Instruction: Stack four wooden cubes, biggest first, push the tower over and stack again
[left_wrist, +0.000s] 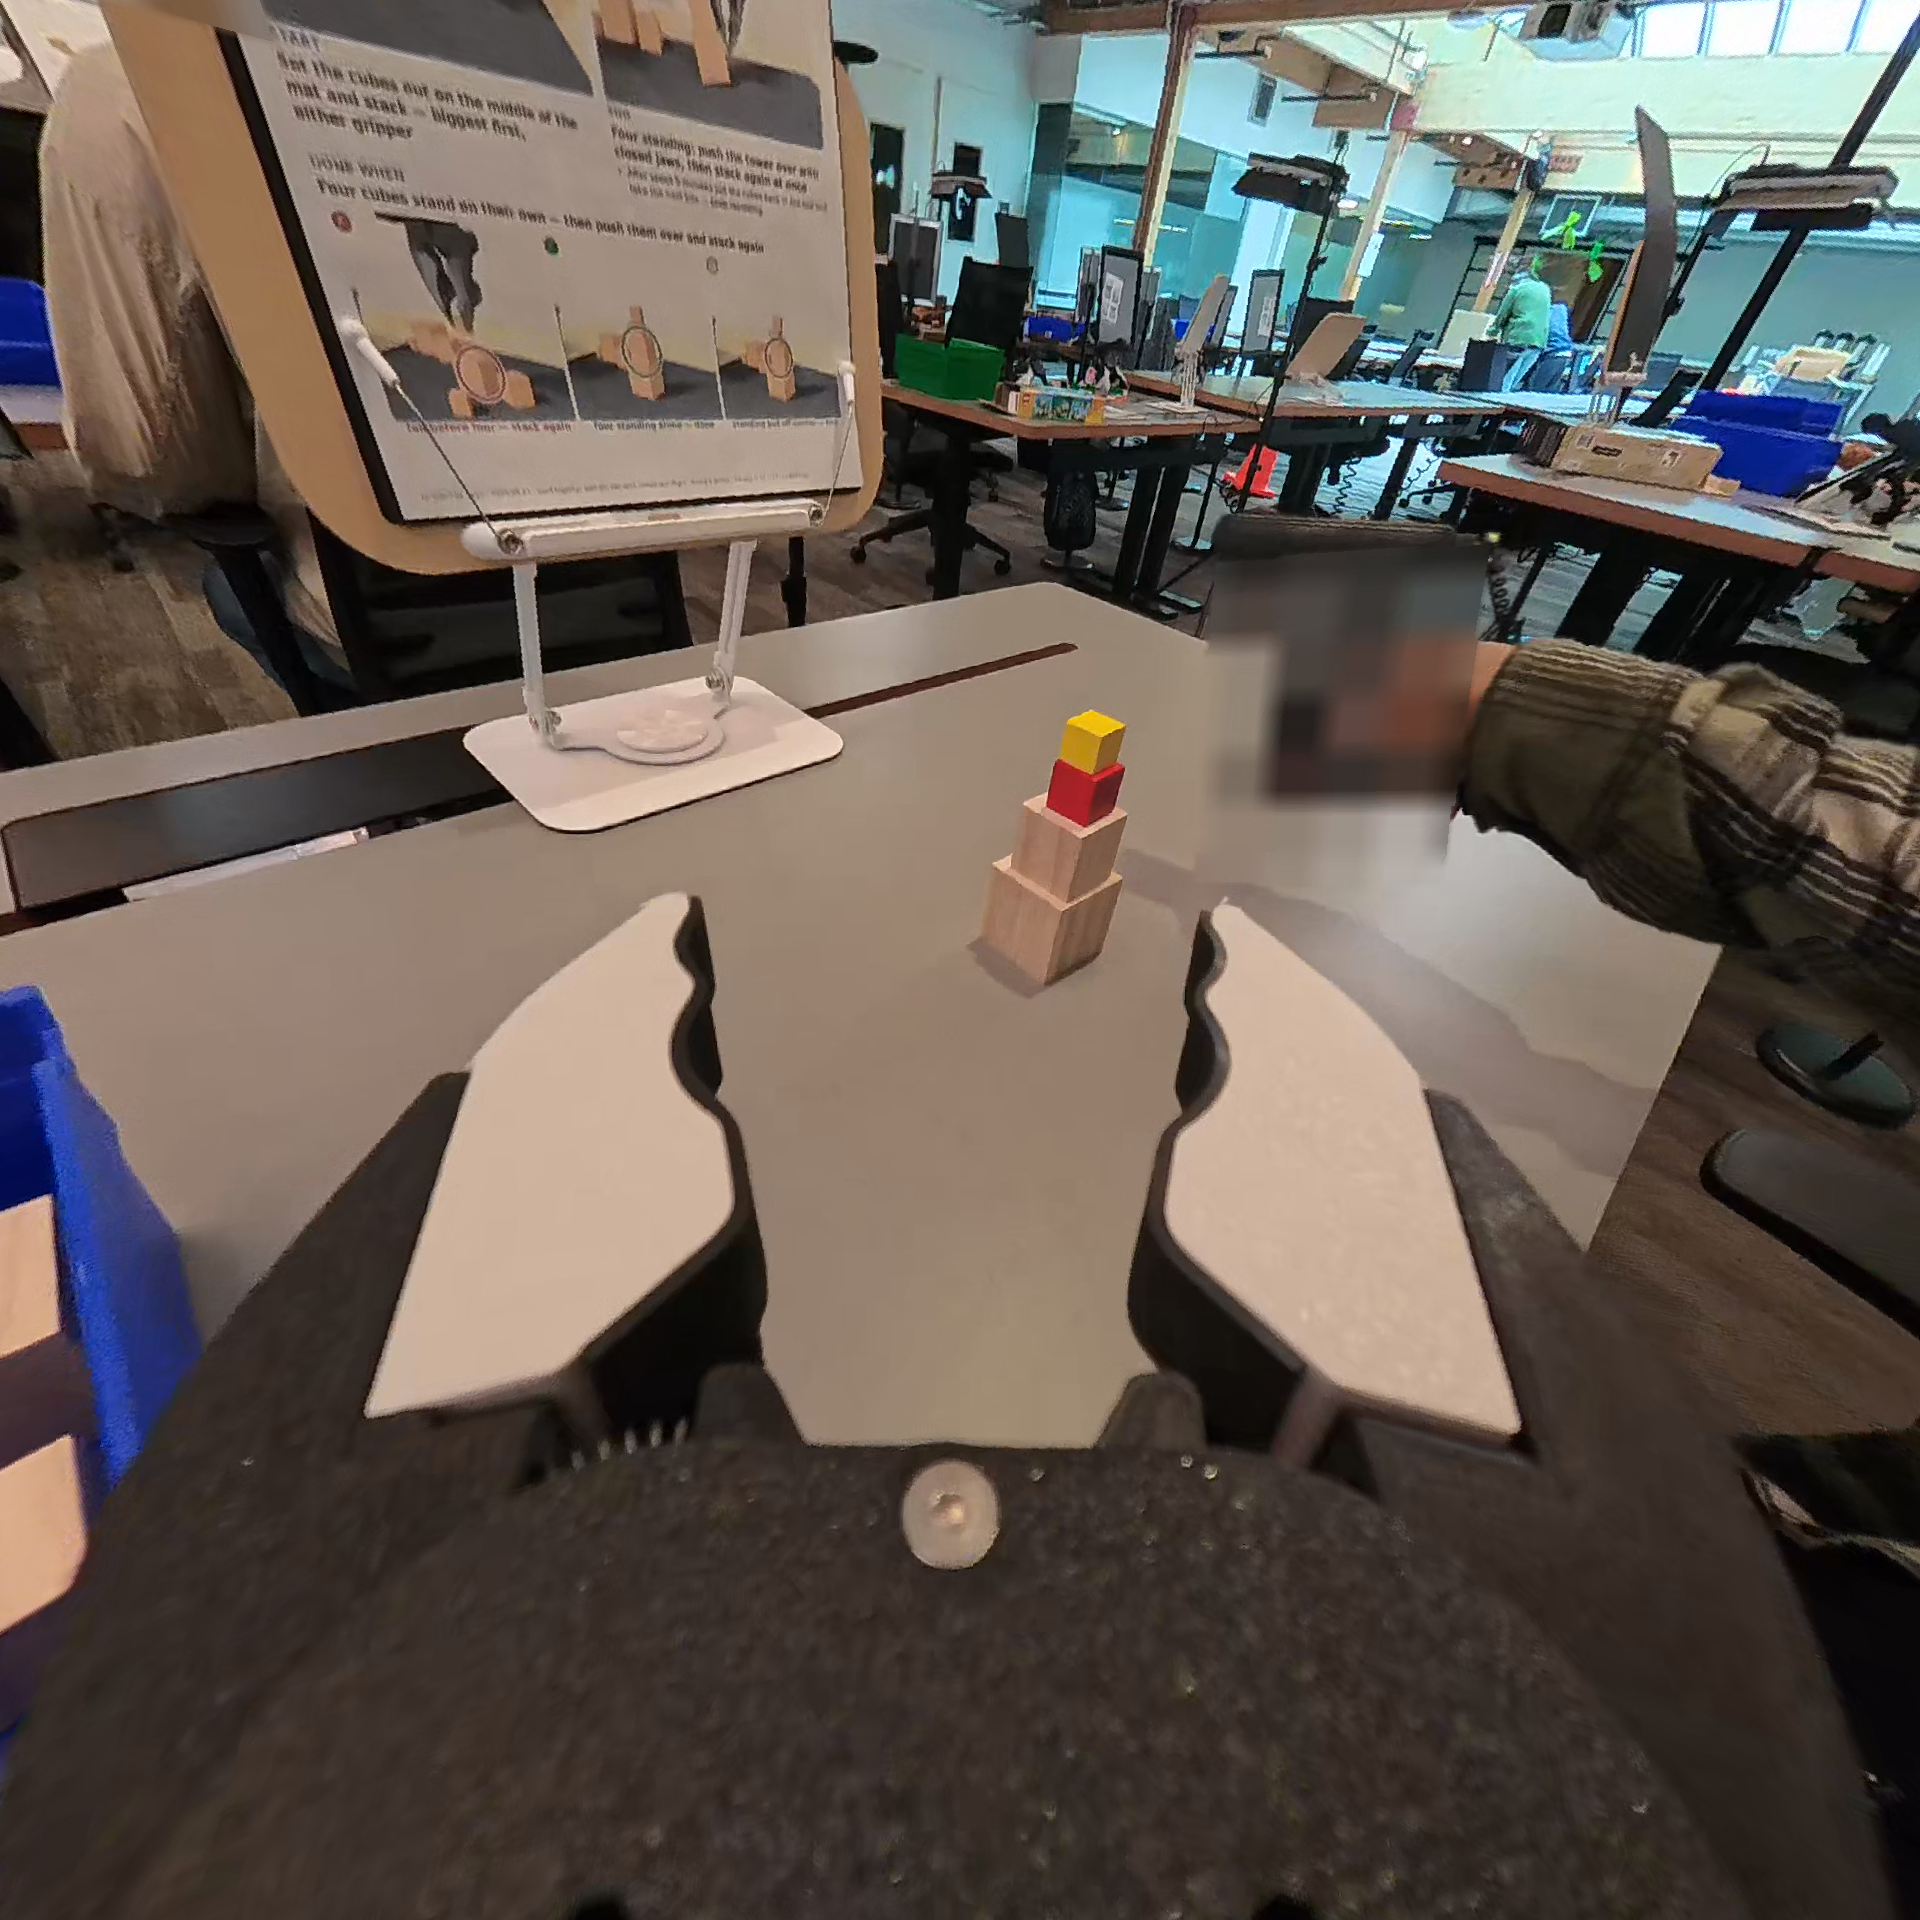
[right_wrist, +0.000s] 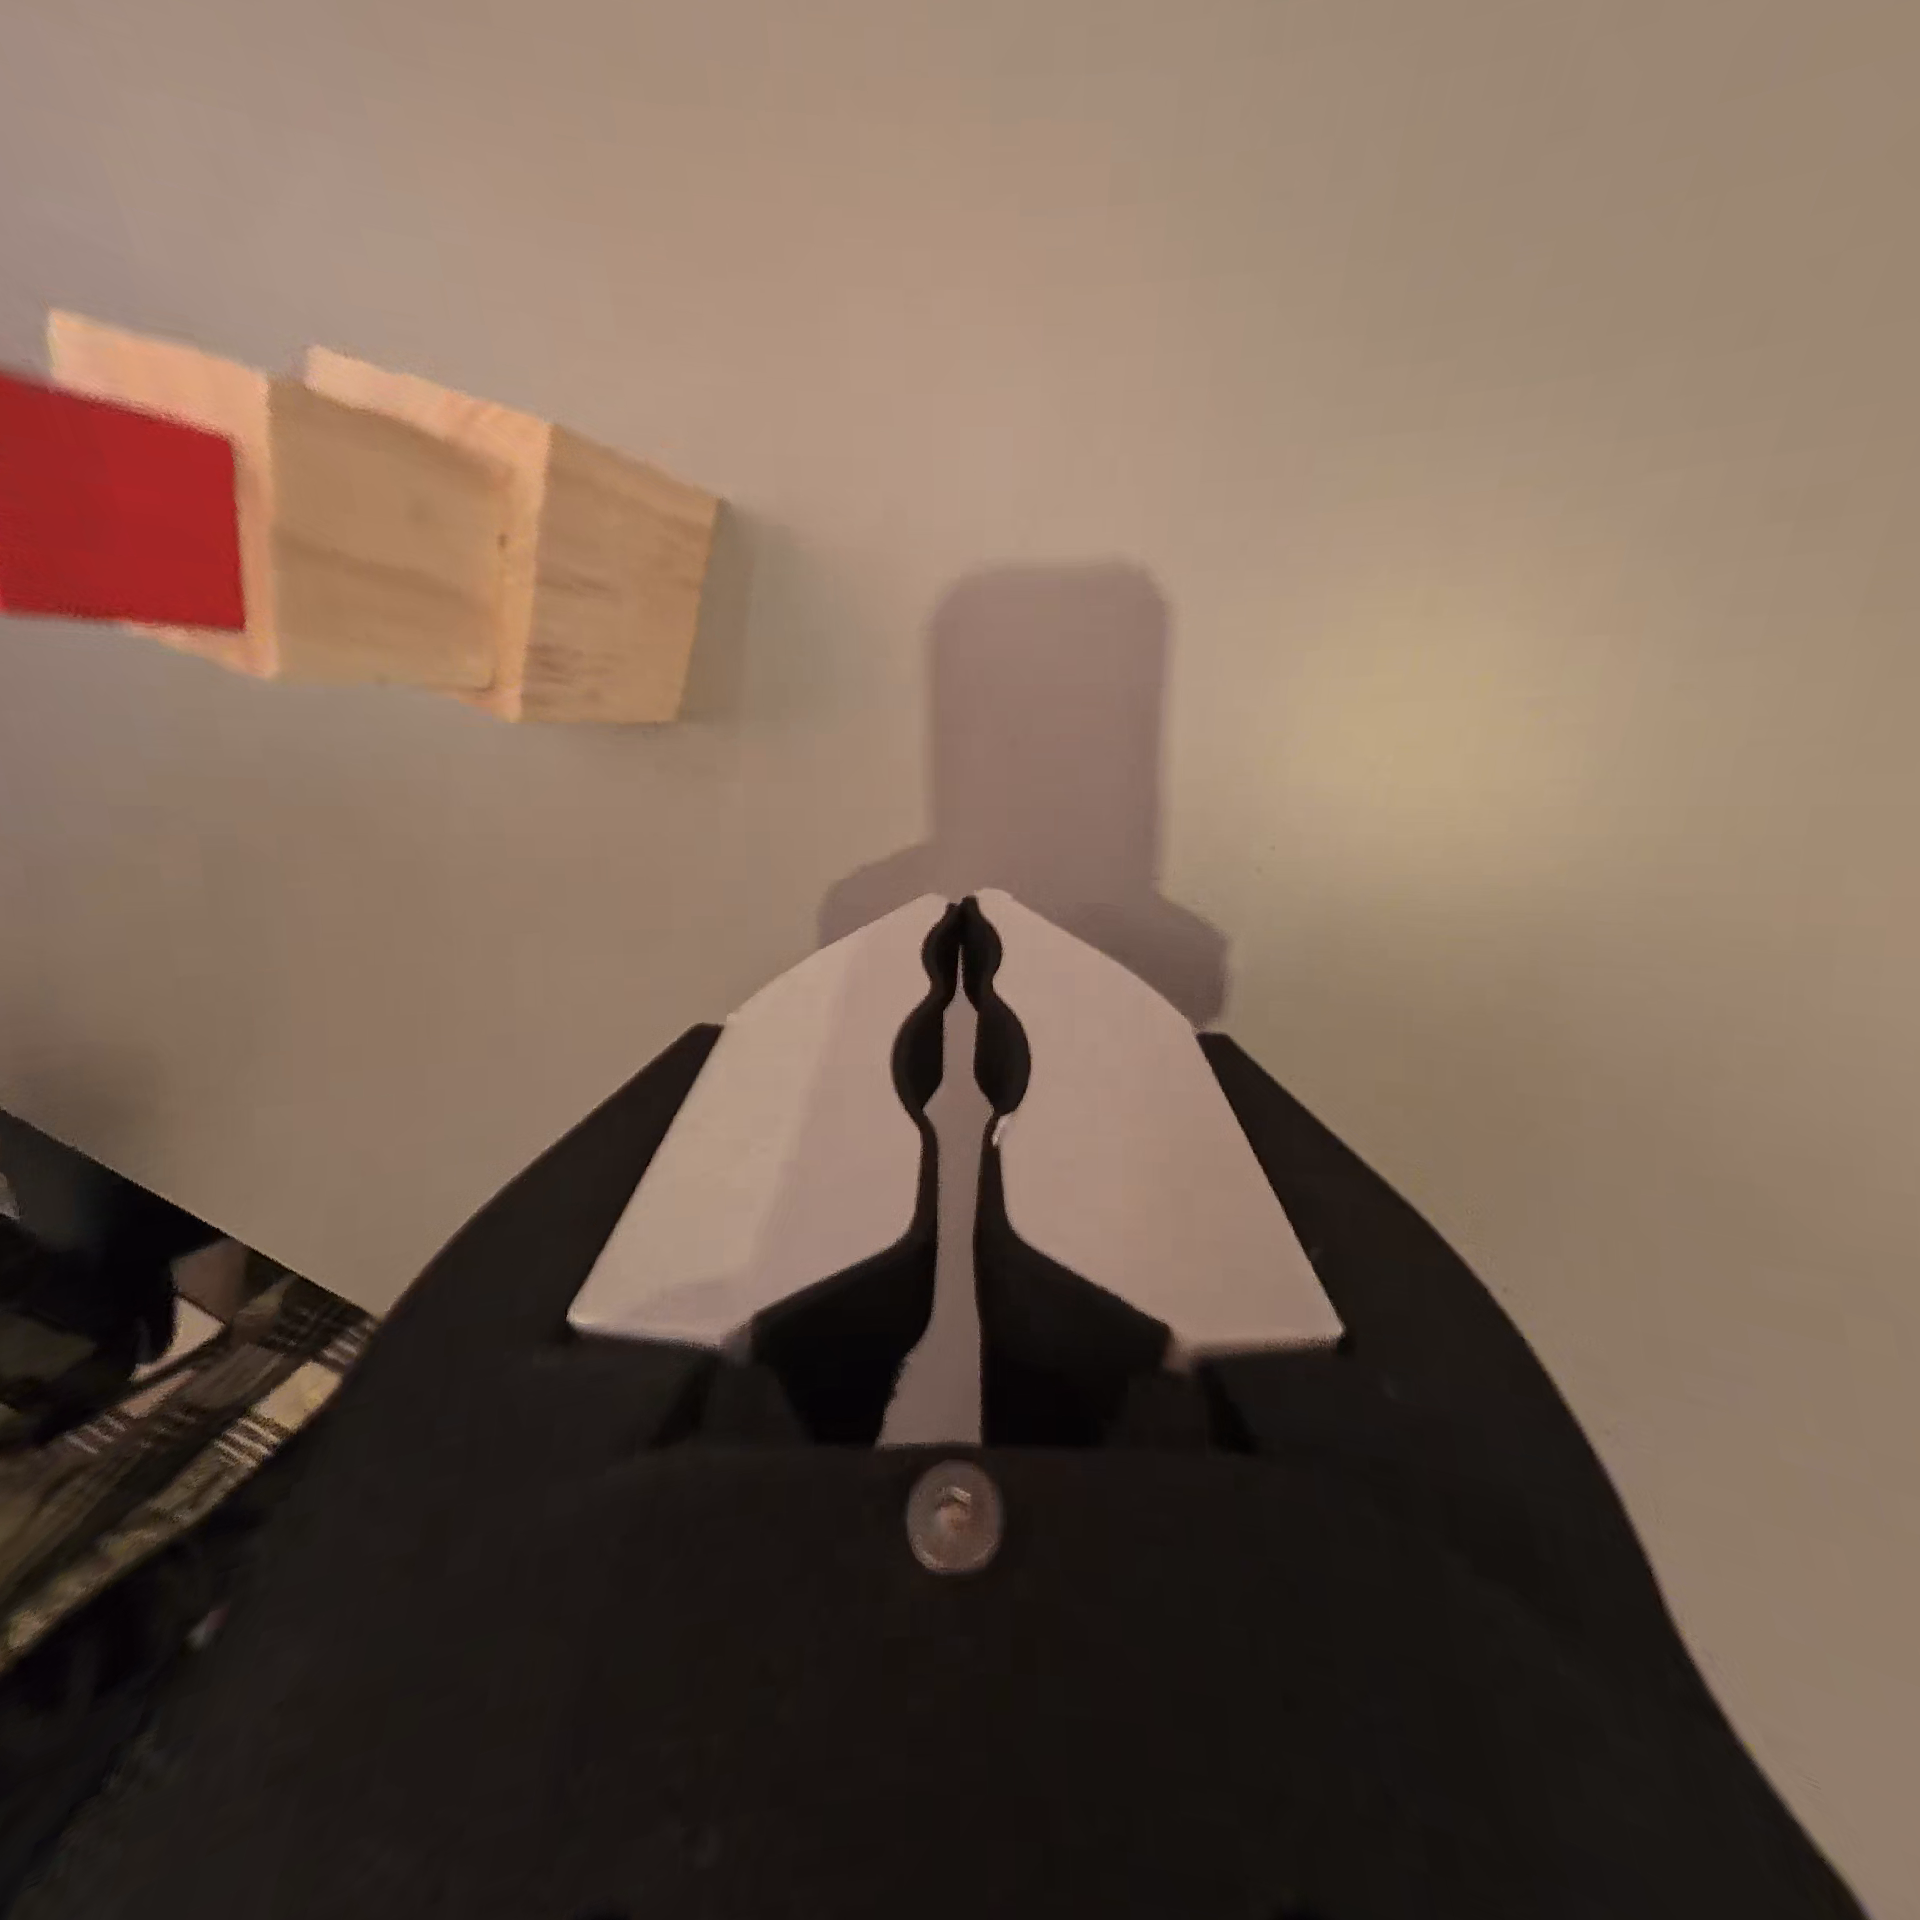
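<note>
A tower of four cubes stands on the grey table (left_wrist: 883, 1091): a big plain wooden cube (left_wrist: 1049, 920) at the bottom, a smaller plain cube (left_wrist: 1070, 847), a red cube (left_wrist: 1084, 790) and a yellow cube (left_wrist: 1093, 740) on top. My left gripper (left_wrist: 951, 935) is open and empty, hovering near and to the left of the tower. My right gripper (right_wrist: 961, 909) is shut and empty, pointing down at the table to the right of the tower. The right wrist view shows the big cube (right_wrist: 613, 603), the second cube (right_wrist: 384, 530) and the red cube (right_wrist: 114, 509) at the left edge; the yellow cube is out of frame.
A white stand (left_wrist: 655, 748) holding an instruction sheet (left_wrist: 561, 239) sits at the table's far left. A blue bin (left_wrist: 73, 1195) stands at the left edge. A person's sleeve (left_wrist: 1704, 800) reaches in from the right. The table's right edge (left_wrist: 1662, 1091) drops to the floor. The gap from one gripper's tips to the other's is roughly 40 cm. The red cube (right_wrist: 114, 509) is about 12 cm from my right fingertips.
</note>
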